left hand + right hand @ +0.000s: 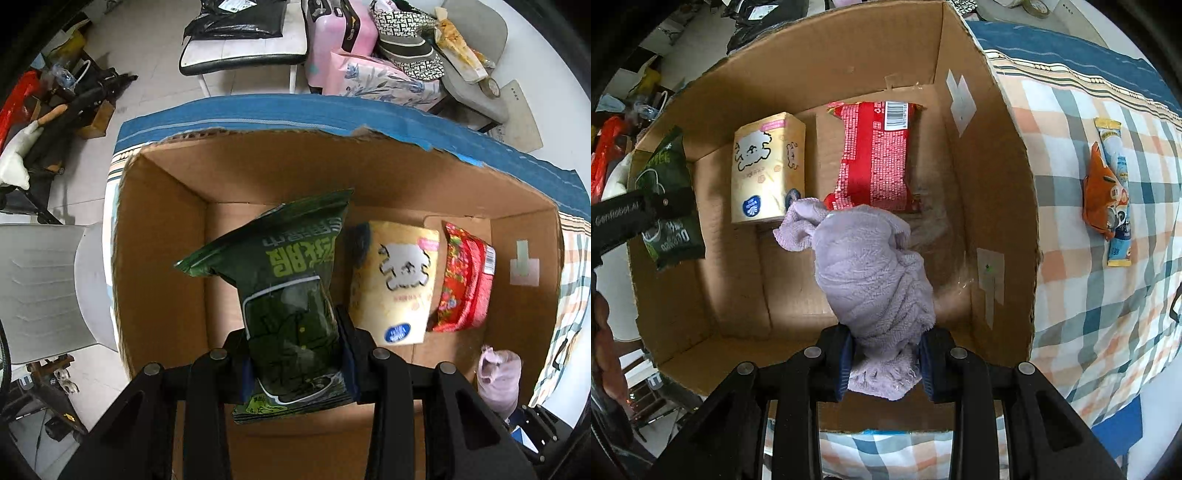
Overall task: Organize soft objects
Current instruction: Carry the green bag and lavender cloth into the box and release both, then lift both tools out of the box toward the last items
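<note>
My left gripper (297, 354) is shut on a dark green snack bag (284, 295) and holds it over the open cardboard box (162, 258). My right gripper (884, 356) is shut on a lilac towel (871, 273), held over the same box (997, 184). On the box floor lie a cream tissue pack with a dog print (395, 284) and a red snack pack (465, 280). Both also show in the right wrist view, the tissue pack (768, 166) left of the red pack (875, 155). The green bag (670, 206) and left gripper show at the left there.
The box stands on a checked cloth (1089, 295) with a blue edge (295, 114). An orange pouch (1102, 195) and a slim stick pack (1117, 192) lie on the cloth right of the box. Chairs (243, 51), a pink suitcase (343, 33) and clutter stand beyond.
</note>
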`<state>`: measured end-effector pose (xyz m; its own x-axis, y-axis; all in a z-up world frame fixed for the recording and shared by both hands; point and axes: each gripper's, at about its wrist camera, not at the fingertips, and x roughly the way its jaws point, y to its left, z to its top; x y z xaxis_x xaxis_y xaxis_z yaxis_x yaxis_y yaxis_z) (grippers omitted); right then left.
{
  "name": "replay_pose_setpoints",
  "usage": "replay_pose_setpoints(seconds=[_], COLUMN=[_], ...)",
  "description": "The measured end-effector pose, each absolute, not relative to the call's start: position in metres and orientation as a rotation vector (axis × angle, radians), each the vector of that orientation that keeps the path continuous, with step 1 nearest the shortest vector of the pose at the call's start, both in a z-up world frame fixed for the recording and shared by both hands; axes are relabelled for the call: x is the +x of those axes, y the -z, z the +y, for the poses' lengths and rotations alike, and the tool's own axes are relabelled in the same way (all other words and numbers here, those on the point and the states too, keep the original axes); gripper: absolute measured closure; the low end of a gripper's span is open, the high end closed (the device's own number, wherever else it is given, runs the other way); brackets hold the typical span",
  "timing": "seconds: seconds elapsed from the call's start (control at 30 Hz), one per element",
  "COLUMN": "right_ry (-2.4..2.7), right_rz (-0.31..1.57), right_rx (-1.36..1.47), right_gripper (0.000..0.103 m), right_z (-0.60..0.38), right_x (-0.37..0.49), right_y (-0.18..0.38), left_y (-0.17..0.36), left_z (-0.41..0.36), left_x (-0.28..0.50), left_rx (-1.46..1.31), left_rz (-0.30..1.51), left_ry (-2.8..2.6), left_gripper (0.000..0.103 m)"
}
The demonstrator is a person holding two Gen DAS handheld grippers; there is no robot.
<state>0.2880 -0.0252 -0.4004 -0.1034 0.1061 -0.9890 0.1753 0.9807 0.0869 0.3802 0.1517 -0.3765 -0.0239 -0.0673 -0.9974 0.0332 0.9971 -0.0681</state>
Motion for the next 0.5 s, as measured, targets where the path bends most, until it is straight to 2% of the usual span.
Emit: replay_pose_setpoints(seconds=[0.07,0.23,0.3,0.5], right_ry=[0.062,0.067,0.068,0.055], right_rz=[1.687,1.697,1.690,1.670], right_rx=[0.204,0.205,0.193,0.194], right_gripper=[0.067,0.053,0.047,0.041], right_z=[-0.022,-0.019,-0.019,-0.019], right_x=[0.291,0.297,0.299,0.304], right_y=[0.403,0.404,0.400,0.386], left_y=[0.378,0.375,0.369,0.346], left_z=[0.152,0.159,0.161,0.166], left_x=[0.385,0.393,0.394,0.390], left_rx=[-0.023,-0.064,-0.075,-0.073], left_rz=[1.599,1.603,1.587,1.534], left_ry=[0.071,0.042,0.046,0.041], left_gripper=[0.068,0.063,0.056,0.042])
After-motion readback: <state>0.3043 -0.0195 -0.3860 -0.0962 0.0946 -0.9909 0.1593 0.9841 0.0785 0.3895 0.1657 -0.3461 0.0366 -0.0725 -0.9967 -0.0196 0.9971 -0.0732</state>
